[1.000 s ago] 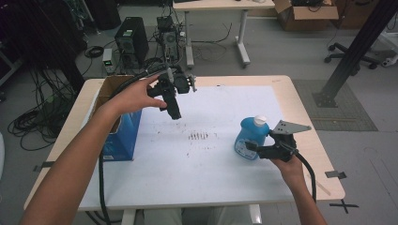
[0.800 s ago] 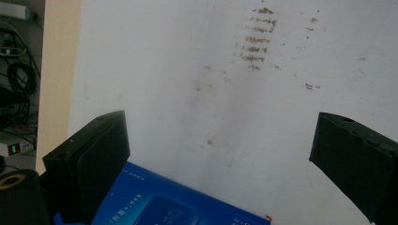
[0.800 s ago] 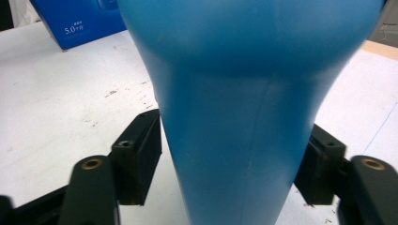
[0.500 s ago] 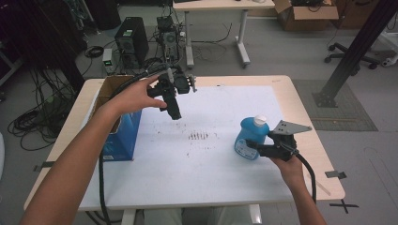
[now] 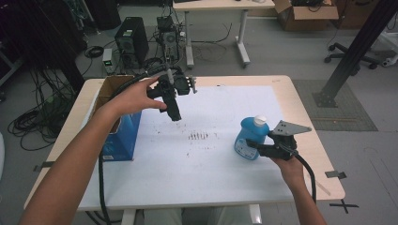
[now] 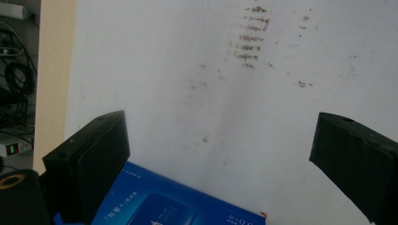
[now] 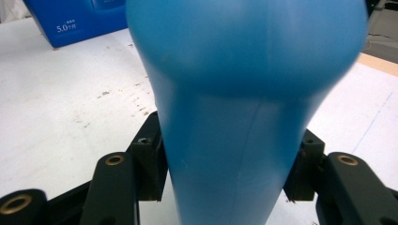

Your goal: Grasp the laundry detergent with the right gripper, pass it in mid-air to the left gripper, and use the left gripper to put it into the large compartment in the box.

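A blue plastic bottle [image 5: 248, 133] with a white cap stands on the white sheet at the right of the table. My right gripper [image 5: 257, 149] comes at it from the right, low on its body. Its jaws have just been closing, with the bottle between them. In the right gripper view the bottle [image 7: 244, 93] sits between both pads [image 7: 151, 161], which press on its narrow part. My left gripper [image 5: 174, 112] hangs above the sheet at centre left and points down. In the left gripper view my left gripper [image 6: 220, 154] has its jaws wide apart with nothing between them.
A blue box [image 5: 119, 131] with an open cardboard top stands at the table's left edge, its blue face [image 6: 178, 201] just below the left jaws. Brown smudges [image 5: 199, 136] mark the white sheet's middle. Bare wooden table [image 5: 324, 159] runs along the right edge.
The right gripper's jaws have drawn in against the bottle's sides. Both hands and the bottle keep their places.
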`<state>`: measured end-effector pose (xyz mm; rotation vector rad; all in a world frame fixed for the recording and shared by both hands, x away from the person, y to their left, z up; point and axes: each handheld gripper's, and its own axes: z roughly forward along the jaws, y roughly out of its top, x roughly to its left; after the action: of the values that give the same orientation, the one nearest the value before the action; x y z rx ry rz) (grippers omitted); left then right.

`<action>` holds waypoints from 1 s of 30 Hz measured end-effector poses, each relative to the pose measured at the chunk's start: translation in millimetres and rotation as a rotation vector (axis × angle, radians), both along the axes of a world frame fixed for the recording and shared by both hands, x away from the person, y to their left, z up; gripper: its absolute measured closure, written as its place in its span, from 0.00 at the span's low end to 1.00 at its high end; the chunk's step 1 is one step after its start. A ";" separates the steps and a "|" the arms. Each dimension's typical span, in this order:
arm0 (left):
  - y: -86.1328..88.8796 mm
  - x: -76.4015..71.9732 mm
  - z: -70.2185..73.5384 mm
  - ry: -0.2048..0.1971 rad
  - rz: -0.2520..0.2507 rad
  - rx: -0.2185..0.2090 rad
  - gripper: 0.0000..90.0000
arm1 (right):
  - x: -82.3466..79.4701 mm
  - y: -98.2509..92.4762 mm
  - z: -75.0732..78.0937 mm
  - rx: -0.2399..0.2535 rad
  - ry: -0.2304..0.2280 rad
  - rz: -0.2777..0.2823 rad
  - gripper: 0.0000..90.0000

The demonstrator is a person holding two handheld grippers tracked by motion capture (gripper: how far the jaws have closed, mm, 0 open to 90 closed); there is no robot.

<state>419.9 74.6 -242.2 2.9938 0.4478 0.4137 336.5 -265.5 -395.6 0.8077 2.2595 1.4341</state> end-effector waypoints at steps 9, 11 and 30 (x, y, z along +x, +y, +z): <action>1.8 -6.1 5.5 -0.009 0.007 -0.016 0.06 | -3.5 -3.0 10.5 0.016 0.009 0.003 0.50; 1.9 -7.0 6.6 -0.007 0.003 -0.014 0.06 | -3.9 -3.1 12.3 0.019 0.009 0.005 0.50; 3.7 -18.3 17.1 -0.009 0.069 -0.043 0.04 | -12.4 3.3 49.4 0.011 -0.019 0.092 0.50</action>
<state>401.7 78.2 -225.1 2.9409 0.5525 0.4169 324.0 -262.1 -346.3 0.6985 2.3034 1.4888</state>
